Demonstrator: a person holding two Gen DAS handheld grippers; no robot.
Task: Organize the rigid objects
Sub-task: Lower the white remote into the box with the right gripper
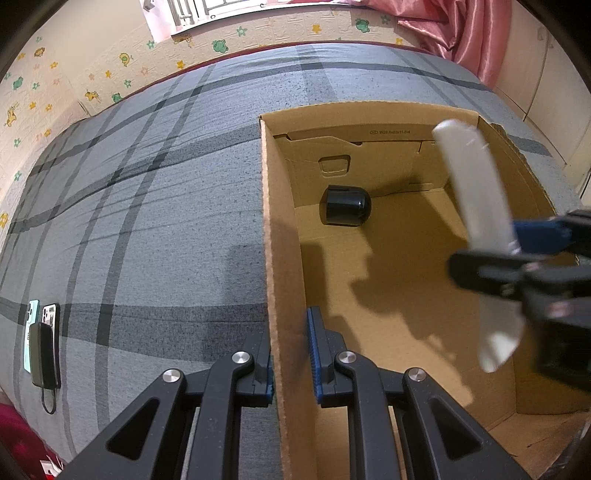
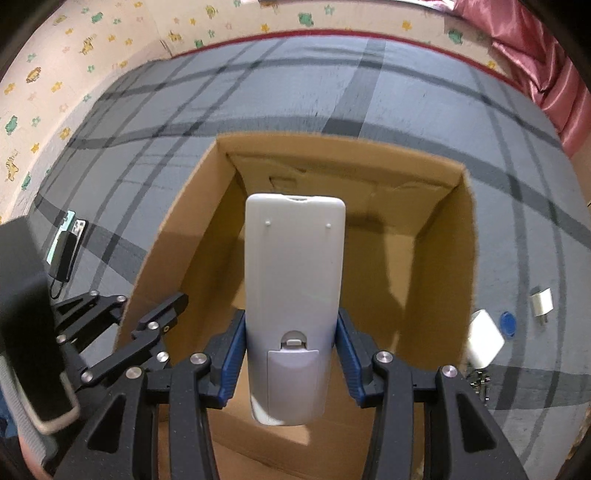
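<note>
Remote control: a white remote point(image 2: 294, 295), seen from its back, with the battery cover and latch toward the camera; it hangs above the inside of the box, tilted in the left wrist view point(image 1: 476, 206).
Right gripper: the right gripper point(image 2: 291, 354) is clamped on the remote, its blue pads point(image 2: 232, 354) pressing both long edges near the battery end.
Left gripper: the left gripper point(image 1: 291, 363) straddles the box's left wall, one blue pad point(image 1: 316, 360) inside and the other outside; the wall sits in the gap, and whether the pads actually press it cannot be told.
Cardboard box: an open brown box point(image 1: 280, 229) lying on the bed; a small printed size code on the far inner flap point(image 1: 391, 132) is too blurred to read with certainty.
Black object: a rounded black glossy item point(image 1: 345, 205) lies on the box floor near the far wall.
Bed cover: grey plaid fabric point(image 1: 147, 206).
Left of box: two phones point(image 1: 42, 314) with a black power bank point(image 1: 44, 354) and cable on top.
Right of box: a white charger block point(image 2: 484, 341), a blue round cap point(image 2: 506, 323), a small white plug adapter point(image 2: 541, 301).
Wall: cream wallpaper with frogs, stars and giraffes point(image 1: 44, 96); pink curtain point(image 1: 472, 33) at the right.
</note>
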